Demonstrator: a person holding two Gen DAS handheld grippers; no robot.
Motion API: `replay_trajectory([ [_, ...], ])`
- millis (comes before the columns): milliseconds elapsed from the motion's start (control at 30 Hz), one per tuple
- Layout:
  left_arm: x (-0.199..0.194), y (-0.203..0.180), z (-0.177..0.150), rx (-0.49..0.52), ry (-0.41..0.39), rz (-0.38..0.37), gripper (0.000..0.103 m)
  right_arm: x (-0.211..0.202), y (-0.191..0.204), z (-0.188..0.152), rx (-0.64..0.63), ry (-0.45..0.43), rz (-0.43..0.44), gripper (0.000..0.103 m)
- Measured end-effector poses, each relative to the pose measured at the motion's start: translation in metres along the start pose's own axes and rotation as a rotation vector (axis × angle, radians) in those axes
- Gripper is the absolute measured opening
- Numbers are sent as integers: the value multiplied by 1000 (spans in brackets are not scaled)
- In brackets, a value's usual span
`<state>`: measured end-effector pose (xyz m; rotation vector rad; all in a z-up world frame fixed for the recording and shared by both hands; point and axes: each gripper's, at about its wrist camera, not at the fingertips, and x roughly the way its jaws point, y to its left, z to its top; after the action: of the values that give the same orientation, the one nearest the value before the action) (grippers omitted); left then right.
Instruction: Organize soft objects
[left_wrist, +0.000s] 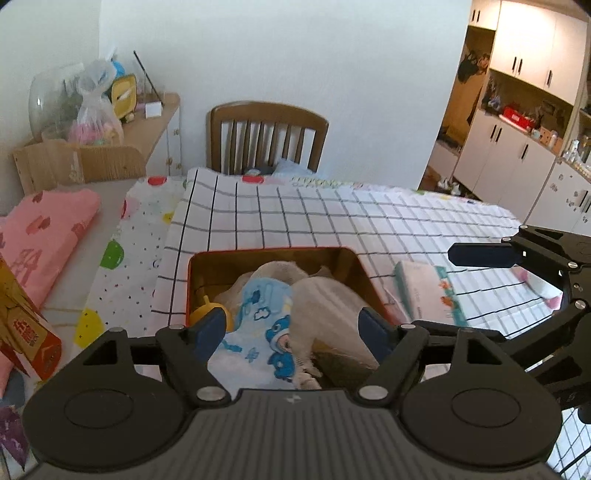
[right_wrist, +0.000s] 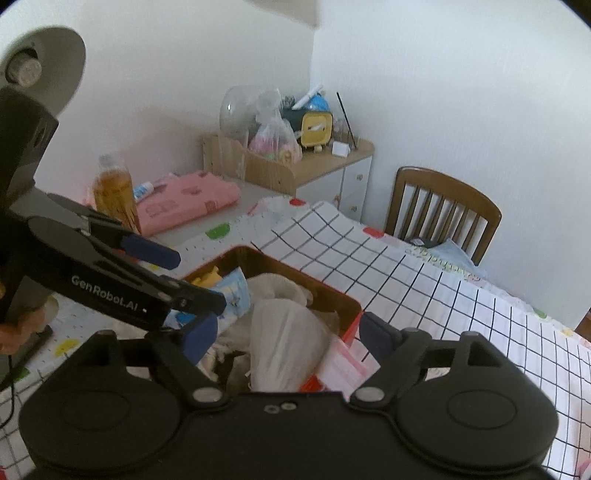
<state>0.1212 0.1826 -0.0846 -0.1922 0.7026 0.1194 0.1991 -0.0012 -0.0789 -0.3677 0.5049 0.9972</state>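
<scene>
A red-rimmed box (left_wrist: 266, 253) (right_wrist: 332, 291) stands on the checked cloth (left_wrist: 332, 221). Inside lie a blue cartoon-print cloth (left_wrist: 266, 310) (right_wrist: 232, 291), cream cloths (left_wrist: 325, 302) (right_wrist: 288, 332) and a yellow toy (left_wrist: 207, 306) (right_wrist: 210, 277). My left gripper (left_wrist: 291, 325) (right_wrist: 184, 277) hangs open over the box's near left part, and its pads touch nothing. My right gripper (right_wrist: 288, 334) is open above the box's near right side, the cream cloth lying loose below it. In the left wrist view one of the right gripper's blue fingers (left_wrist: 480, 254) shows at the right.
A tissue pack (left_wrist: 424, 291) and a pink packet (right_wrist: 343, 365) lie right of the box. A folded pink cloth (left_wrist: 44, 236) (right_wrist: 184, 203), a bottle (right_wrist: 114, 188) and an orange carton (left_wrist: 26, 332) sit on the left. A wooden chair (left_wrist: 266, 136) (right_wrist: 443, 206) stands behind the table.
</scene>
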Motion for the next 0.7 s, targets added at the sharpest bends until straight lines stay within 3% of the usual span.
replay_trajectory([
  [67, -9, -5, 0, 1, -20, -4, 85, -9, 0, 2, 6, -13, 6, 85],
  [400, -43, -32, -2, 16, -84, -14, 86, -58, -4, -2, 63, -67, 16, 88],
  [500, -51, -40, -3, 30, -104, 17, 95, -69, -5, -3, 82, -80, 16, 89],
  [533, -54, -42, -3, 33, -114, 25, 103, -72, -5, -3, 87, -84, 11, 89],
  [700, -64, -48, -3, 25, -136, 52, 103, -89, -9, -7, 128, -112, 3, 96],
])
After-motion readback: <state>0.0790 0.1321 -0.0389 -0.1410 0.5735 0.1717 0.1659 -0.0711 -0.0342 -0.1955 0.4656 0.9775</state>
